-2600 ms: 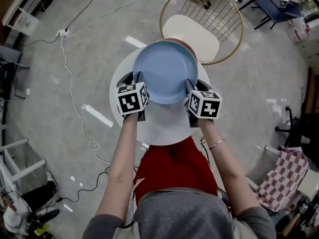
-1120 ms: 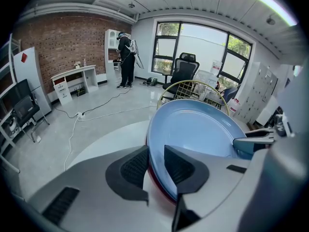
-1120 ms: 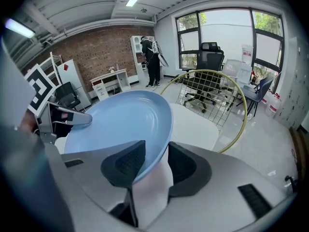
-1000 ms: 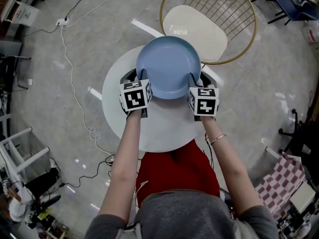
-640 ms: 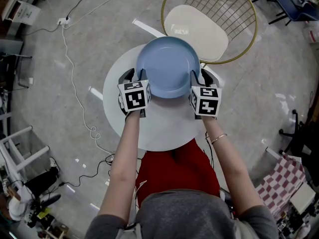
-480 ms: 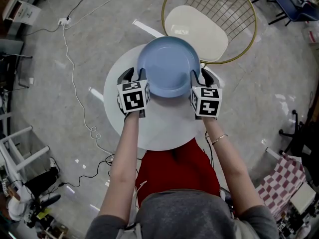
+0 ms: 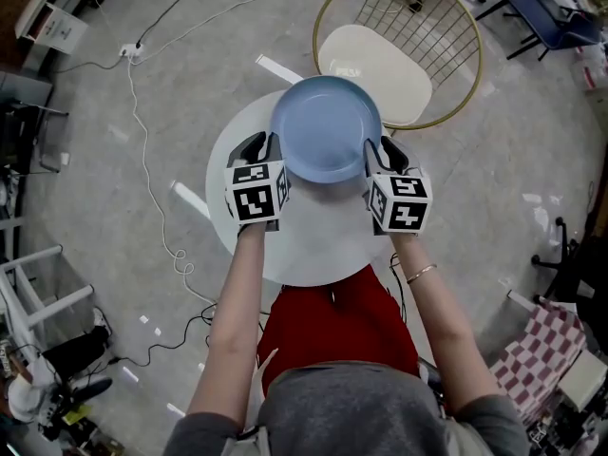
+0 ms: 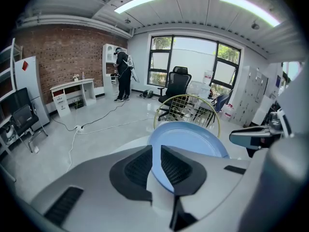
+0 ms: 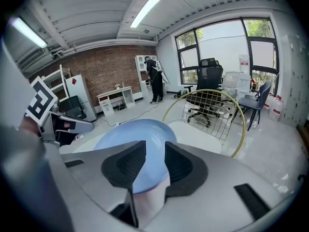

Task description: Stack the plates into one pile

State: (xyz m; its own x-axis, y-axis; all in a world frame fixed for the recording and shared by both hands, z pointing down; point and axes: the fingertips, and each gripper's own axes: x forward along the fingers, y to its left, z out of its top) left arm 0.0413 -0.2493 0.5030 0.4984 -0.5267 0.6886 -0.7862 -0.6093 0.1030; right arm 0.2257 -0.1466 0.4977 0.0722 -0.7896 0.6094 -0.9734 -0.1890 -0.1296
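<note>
A blue plate (image 7: 326, 128) lies on the round white table (image 7: 313, 245), and nothing of any plate beneath it shows. My left gripper (image 7: 263, 143) stands at the plate's left rim. In the left gripper view the blue plate (image 8: 188, 139) has its rim running through the narrow gap of the left gripper (image 8: 156, 149), whose jaws are closing with no clear press on it. My right gripper (image 7: 385, 148) is at the right rim. In the right gripper view the right gripper (image 9: 155, 146) shows a wider gap, with the blue plate (image 9: 130, 134) filling it.
A gold wire chair (image 7: 380, 60) with a cream seat stands just beyond the table. A cable and power strip (image 7: 128, 53) lie on the floor to the left. A person (image 8: 123, 74) stands far off by the brick wall.
The pink plate that showed under the blue one earlier is now covered. Both grippers have drawn back slightly toward me along the blue plate's sides.
</note>
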